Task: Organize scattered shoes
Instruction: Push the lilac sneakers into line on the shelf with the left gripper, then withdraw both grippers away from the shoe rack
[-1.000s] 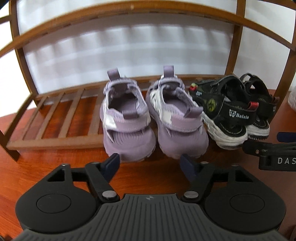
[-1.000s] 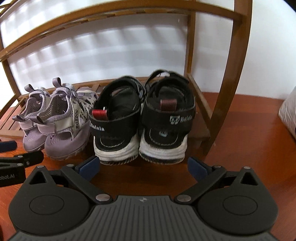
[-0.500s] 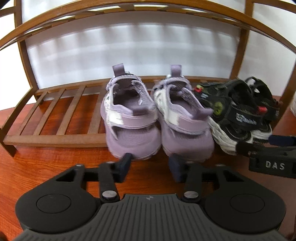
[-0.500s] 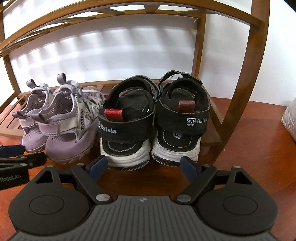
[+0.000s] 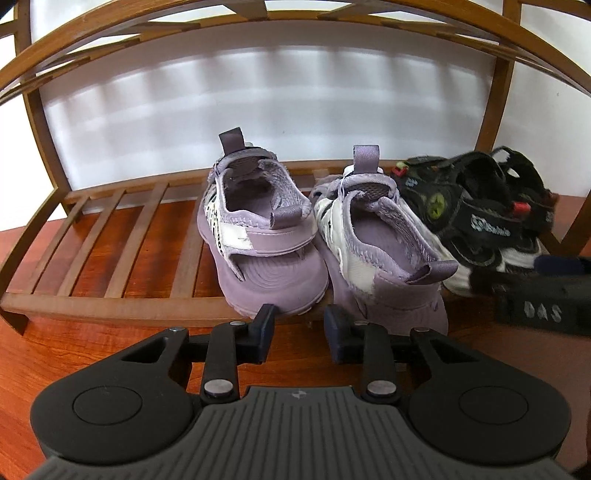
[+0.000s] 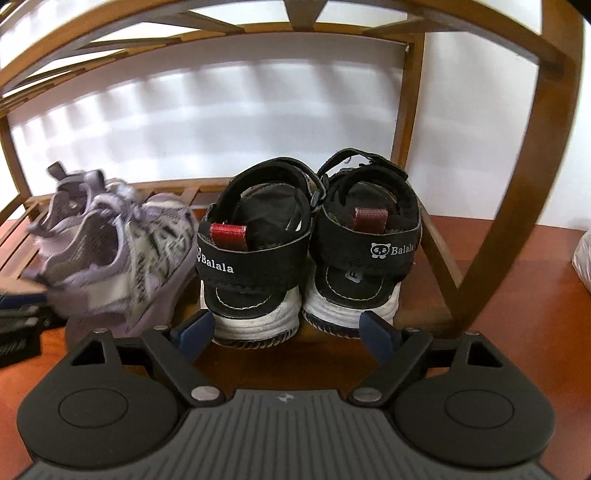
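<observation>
Two purple sandals (image 5: 266, 236) (image 5: 384, 258) stand heels toward me on the wooden rack's bottom shelf (image 5: 110, 240). My left gripper (image 5: 300, 332) hovers just in front of their heels, jaws narrowed to a small gap that holds nothing. To the right, a pair of black sandals (image 6: 255, 258) (image 6: 365, 243) with white soles sits on the same shelf. My right gripper (image 6: 286, 330) is open wide, its fingertips (image 6: 195, 328) close in front of those white heels; contact cannot be told. The purple sandals (image 6: 110, 251) look blurred in the right wrist view.
The rack's curved upper rails (image 5: 295, 14) arch overhead and its right post (image 6: 528, 184) stands beside the black pair. The shelf's slats left of the purple sandals are bare. A red-brown wooden floor (image 5: 55, 362) lies in front. Something white (image 6: 583, 258) sits at the far right.
Both grippers have come closer to the shoes on the shelf. The left jaws have narrowed from wide to a small gap. The right jaws have narrowed slightly.
</observation>
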A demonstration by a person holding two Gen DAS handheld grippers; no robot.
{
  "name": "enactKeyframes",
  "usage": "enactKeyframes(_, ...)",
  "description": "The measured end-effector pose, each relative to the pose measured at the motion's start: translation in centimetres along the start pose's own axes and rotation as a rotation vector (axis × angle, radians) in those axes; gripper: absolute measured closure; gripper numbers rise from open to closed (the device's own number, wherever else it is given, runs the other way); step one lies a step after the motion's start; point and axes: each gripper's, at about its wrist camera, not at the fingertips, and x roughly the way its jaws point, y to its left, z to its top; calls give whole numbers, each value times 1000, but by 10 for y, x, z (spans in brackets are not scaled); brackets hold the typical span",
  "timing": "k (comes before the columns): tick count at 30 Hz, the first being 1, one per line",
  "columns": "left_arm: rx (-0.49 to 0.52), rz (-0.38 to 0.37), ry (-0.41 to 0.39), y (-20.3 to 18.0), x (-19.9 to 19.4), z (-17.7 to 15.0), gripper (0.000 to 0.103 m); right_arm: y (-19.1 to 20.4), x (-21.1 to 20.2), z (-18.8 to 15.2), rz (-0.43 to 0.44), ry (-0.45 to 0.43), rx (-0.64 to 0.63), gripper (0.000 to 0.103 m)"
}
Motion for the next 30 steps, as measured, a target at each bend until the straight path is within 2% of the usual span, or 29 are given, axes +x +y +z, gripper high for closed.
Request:
enactKeyframes(9, -49, -29, 26, 2, -16, -5, 66, -10, 6, 7, 20, 16, 23, 15)
enactKeyframes(14, -53, -75, 18, -1, -28, -8, 65, -23, -13, 9, 39, 23, 59, 15)
enactKeyframes(17, -19, -111, 20, -10, -34, -11, 66, -30, -29, 7, 43, 24, 69, 14)
enactKeyframes(26, 43, -175, 35, -29, -33, -18, 85, -38, -53, -1, 45, 28, 87, 14)
enactKeyframes(27, 44, -177, 40, -30, -31, -19, 91, -38, -54, -1, 45, 29, 86, 14)
enactKeyframes(30, 42, -177, 53, -32, -27, -20, 94, -37, -54, -2, 47, 31, 85, 14)
